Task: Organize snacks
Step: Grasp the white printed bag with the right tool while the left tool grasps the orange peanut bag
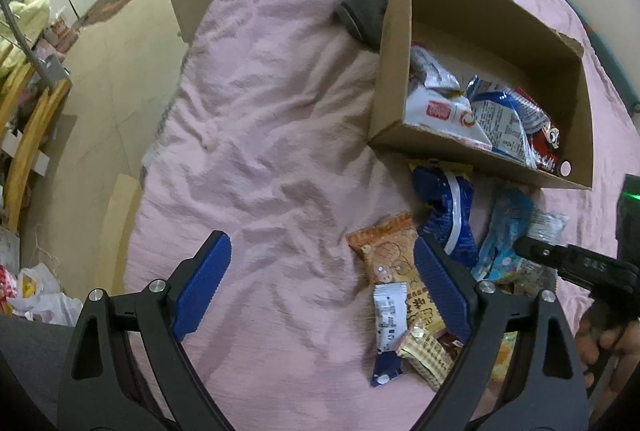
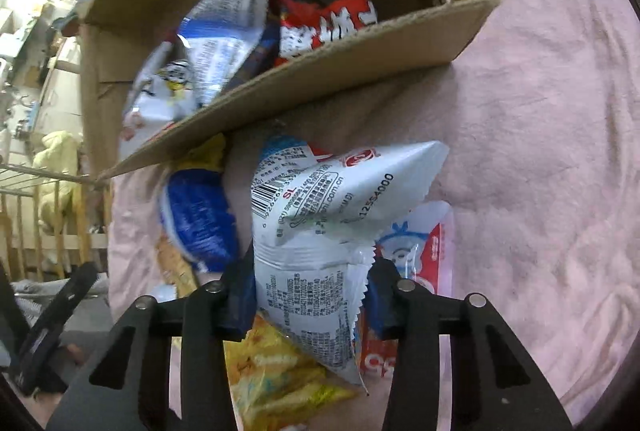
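The right tongs (image 2: 310, 295) are clamped on a puffy white packet (image 2: 320, 231) just beside the cardboard box (image 2: 360, 43) on the pink bed; slick film may slip, though pad contact looks partly hidden. Left tongs (image 1: 320, 291) hang apart, empty

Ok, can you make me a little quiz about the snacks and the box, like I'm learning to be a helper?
1. True or false: the right gripper is squeezing a silver-white snack bag.
2. What is between the fingers of the left gripper? A) a snack B) nothing, just pink bedsheet C) the box
3. Fill in: the red packet with the cartoon face lies inside the cardboard ____.

Key: 1 true. 2 B; its fingers stand wide apart, and the orange biscuit packet lies beside one finger. 3 box.
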`<state>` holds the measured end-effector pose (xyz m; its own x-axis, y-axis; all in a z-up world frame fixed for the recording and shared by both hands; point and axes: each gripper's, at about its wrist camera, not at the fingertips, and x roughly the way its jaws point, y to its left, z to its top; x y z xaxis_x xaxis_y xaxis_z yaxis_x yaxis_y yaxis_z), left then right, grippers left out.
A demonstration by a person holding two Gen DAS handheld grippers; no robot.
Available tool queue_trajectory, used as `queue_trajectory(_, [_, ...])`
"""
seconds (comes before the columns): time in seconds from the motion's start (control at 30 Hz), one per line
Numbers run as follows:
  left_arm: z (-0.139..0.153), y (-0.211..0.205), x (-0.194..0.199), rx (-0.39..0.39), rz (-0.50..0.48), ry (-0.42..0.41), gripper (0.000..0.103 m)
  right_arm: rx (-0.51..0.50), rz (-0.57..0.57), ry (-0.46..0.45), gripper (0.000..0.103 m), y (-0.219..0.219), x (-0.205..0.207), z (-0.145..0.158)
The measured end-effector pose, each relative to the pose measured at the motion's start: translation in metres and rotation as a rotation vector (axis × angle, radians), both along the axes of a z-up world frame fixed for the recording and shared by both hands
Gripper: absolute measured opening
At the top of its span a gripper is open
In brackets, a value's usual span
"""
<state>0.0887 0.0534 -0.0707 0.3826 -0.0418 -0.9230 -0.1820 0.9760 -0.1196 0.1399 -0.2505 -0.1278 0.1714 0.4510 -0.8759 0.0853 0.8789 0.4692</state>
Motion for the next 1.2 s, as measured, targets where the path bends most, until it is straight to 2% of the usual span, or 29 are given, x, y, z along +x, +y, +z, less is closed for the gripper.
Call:
queue_trajectory(0.17, [-0.015,-0.019,0.006,-0.042,-0.030,0.055,0.091,0.058,-0.041,-0.033,0.043,-0.026,-0.011,0.014])
queue_trajectory(0.27, [-0.022,-0.032,0.011,-0.059,-0.046,0.074,0.090,0.055,-0.064,-0.056,0.043,-0.042,-0.016,0.020])
queue_trajectory(0.37, [-0.033,-0.053,0.019,-0.044,-0.101,0.092,0.090,0.062,-0.098,-0.069,0.043,-0.063,-0.027,0.023])
queue_trajectory(0.4, [-0.038,-0.058,0.022,-0.047,-0.121,0.107,0.089,0.063,-0.104,-0.075,0.043,-0.067,-0.029,0.023])
queue_trajectory(0.43, [-0.043,-0.062,0.025,-0.050,-0.134,0.124,0.082,0.064,-0.108,-0.079,0.043,-0.071,-0.031,0.025])
queue_trajectory(0.5, [-0.057,-0.066,0.030,-0.068,-0.133,0.171,0.076,0.057,-0.116,-0.090,0.043,-0.081,-0.036,0.028])
queue_trajectory(0.63, [-0.073,-0.064,0.034,-0.079,-0.098,0.218,0.072,0.055,-0.136,-0.086,0.043,-0.091,-0.046,0.025])
queue_trajectory(0.77, [-0.075,-0.065,0.037,-0.071,-0.104,0.208,0.063,0.047,-0.144,-0.087,0.043,-0.094,-0.051,0.026])
queue_trajectory(0.8, [-0.075,-0.065,0.037,-0.072,-0.105,0.208,0.053,0.046,-0.146,-0.089,0.043,-0.093,-0.050,0.027])
queue_trajectory(0.87, [-0.073,-0.064,0.038,-0.067,-0.109,0.204,0.046,0.047,-0.148,-0.091,0.043,-0.094,-0.051,0.027])
queue_trajectory(0.9, [-0.071,-0.061,0.038,-0.061,-0.109,0.194,0.036,0.048,-0.148,-0.092,0.043,-0.094,-0.051,0.028])
queue_trajectory(0.93, [-0.069,-0.058,0.041,-0.056,-0.110,0.180,0.032,0.048,-0.147,-0.093,0.043,-0.093,-0.051,0.028])
queue_trajectory(1.2, [-0.030,-0.047,0.038,-0.064,-0.090,0.020,0.028,0.048,-0.130,-0.113,0.043,-0.086,-0.051,0.036])
